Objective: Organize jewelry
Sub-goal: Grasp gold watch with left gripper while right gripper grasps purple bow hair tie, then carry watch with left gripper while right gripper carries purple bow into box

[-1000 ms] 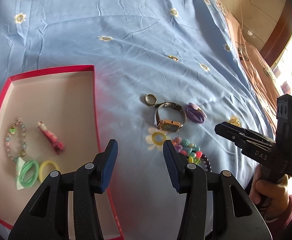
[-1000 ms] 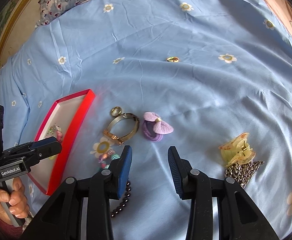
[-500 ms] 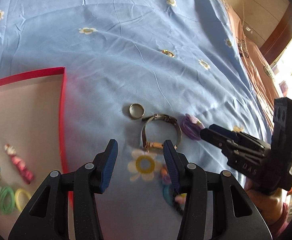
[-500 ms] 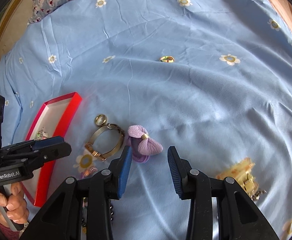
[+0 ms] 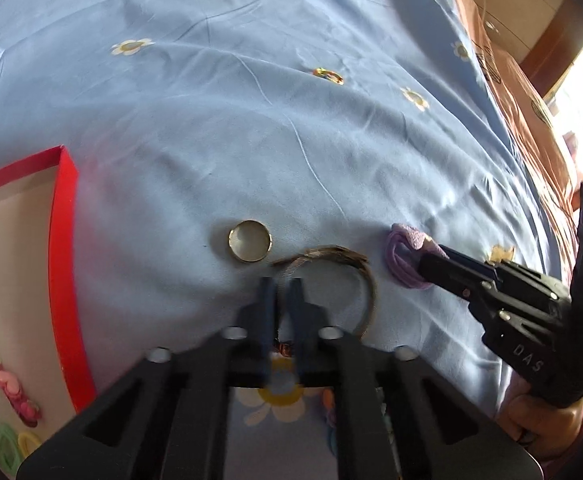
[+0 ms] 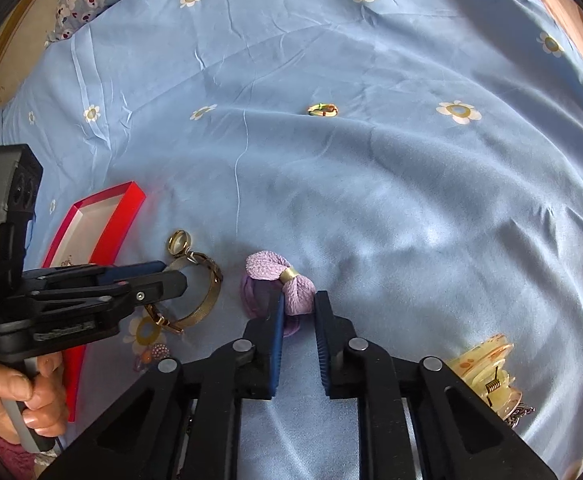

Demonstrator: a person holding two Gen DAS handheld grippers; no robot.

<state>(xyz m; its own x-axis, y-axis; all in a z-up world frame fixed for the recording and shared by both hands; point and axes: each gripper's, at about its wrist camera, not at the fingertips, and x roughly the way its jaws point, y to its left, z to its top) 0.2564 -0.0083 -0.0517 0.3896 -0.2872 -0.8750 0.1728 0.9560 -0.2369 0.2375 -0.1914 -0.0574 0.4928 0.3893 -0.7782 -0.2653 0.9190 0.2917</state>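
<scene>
My left gripper [image 5: 282, 288] is shut on the mesh band of a gold watch [image 5: 355, 276] that lies on the blue bedsheet; the watch also shows in the right wrist view [image 6: 207, 300]. A gold ring [image 5: 250, 241] lies just left of the watch. My right gripper [image 6: 298, 300] is closing around a purple bow hair tie [image 6: 287, 280], its fingers on either side of the bow; the hair tie also shows in the left wrist view [image 5: 401, 256]. The red tray [image 5: 61, 240] at the left holds a pink clip [image 5: 13, 392] and green and yellow hair ties.
A small enamel ring [image 6: 322, 110] lies farther back on the sheet. A yellow claw clip [image 6: 487, 368] with a metal chain sits at the right. Coloured beads [image 6: 151, 354] lie near the watch. The bed's edge is at the right.
Both grippers moved forward and down to the sheet. The left one closed on the watch band. The right one narrowed around the purple bow.
</scene>
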